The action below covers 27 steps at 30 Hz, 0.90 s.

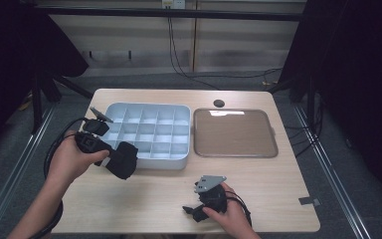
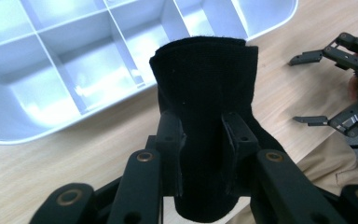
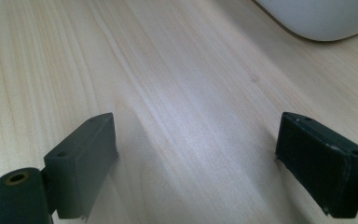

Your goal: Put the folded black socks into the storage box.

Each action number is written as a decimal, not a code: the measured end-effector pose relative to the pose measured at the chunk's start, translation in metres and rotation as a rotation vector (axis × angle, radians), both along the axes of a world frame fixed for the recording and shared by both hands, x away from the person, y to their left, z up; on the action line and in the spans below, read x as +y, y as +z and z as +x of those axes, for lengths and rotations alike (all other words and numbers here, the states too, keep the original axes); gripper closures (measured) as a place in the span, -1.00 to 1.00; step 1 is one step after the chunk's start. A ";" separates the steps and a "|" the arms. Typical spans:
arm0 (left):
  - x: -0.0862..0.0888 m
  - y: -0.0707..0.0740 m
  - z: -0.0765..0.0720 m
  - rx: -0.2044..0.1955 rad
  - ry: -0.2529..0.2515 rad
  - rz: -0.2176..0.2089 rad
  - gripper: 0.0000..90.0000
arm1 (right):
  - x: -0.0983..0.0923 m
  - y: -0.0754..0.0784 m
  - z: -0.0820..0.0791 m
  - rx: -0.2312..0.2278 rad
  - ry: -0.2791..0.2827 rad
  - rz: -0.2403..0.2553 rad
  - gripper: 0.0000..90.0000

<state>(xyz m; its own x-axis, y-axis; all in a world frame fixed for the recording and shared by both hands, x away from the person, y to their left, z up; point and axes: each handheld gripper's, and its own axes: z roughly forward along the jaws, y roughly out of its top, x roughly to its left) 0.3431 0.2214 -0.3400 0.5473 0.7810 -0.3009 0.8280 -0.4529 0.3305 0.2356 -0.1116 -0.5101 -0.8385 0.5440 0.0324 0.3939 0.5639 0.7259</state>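
One held thing: a black folded cloth [image 2: 204,116], rolled or folded thick, clamped between the jaws of the left gripper [image 2: 204,140]
Cloth, place: in the high view the black folded cloth [image 1: 122,159] hangs off the gripper's tip just in front of the near left corner of the divided tray, over the table; whether its lower end touches the wood I cannot tell
Cloth, look: dark, soft, with a rounded top edge standing up past the jaws in the left gripper view
Left gripper: clenched on the cloth, both pads pressed into its sides; in the high view the left gripper [image 1: 110,153] points toward the right, held in the person's left hand [image 1: 72,159]
Right gripper: jaws spread wide with bare wood between them in the right gripper view; the right gripper [image 1: 193,210] sits low at the near edge of the table, held by the right hand [image 1: 231,214], well apart from the cloth
Divided tray: a pale blue-white divided tray [image 1: 149,130] with rows of small square compartments, those in sight holding nothing; its near wall lies just beside the cloth
Flat tray: a brown flat tray [image 1: 235,132] with a grey rim, just beside the divided tray on its right
Table: a light wooden table [image 1: 278,189] bearing both trays
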 end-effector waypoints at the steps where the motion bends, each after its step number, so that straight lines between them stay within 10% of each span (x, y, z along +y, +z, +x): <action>1: 0.001 0.001 0.001 0.000 -0.006 0.003 0.59 | 0.000 0.000 0.000 0.000 0.000 0.001 -0.74; 27: 0.012 0.007 0.033 -0.038 0.041 0.011 0.59 | 0.000 0.000 0.000 -0.003 -0.001 -0.001 -0.74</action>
<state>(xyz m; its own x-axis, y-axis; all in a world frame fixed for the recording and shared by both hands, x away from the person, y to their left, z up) 0.3758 0.2338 -0.3331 0.5252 0.8063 -0.2721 0.8331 -0.4221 0.3573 0.2354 -0.1115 -0.5101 -0.8383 0.5444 0.0297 0.3921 0.5642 0.7266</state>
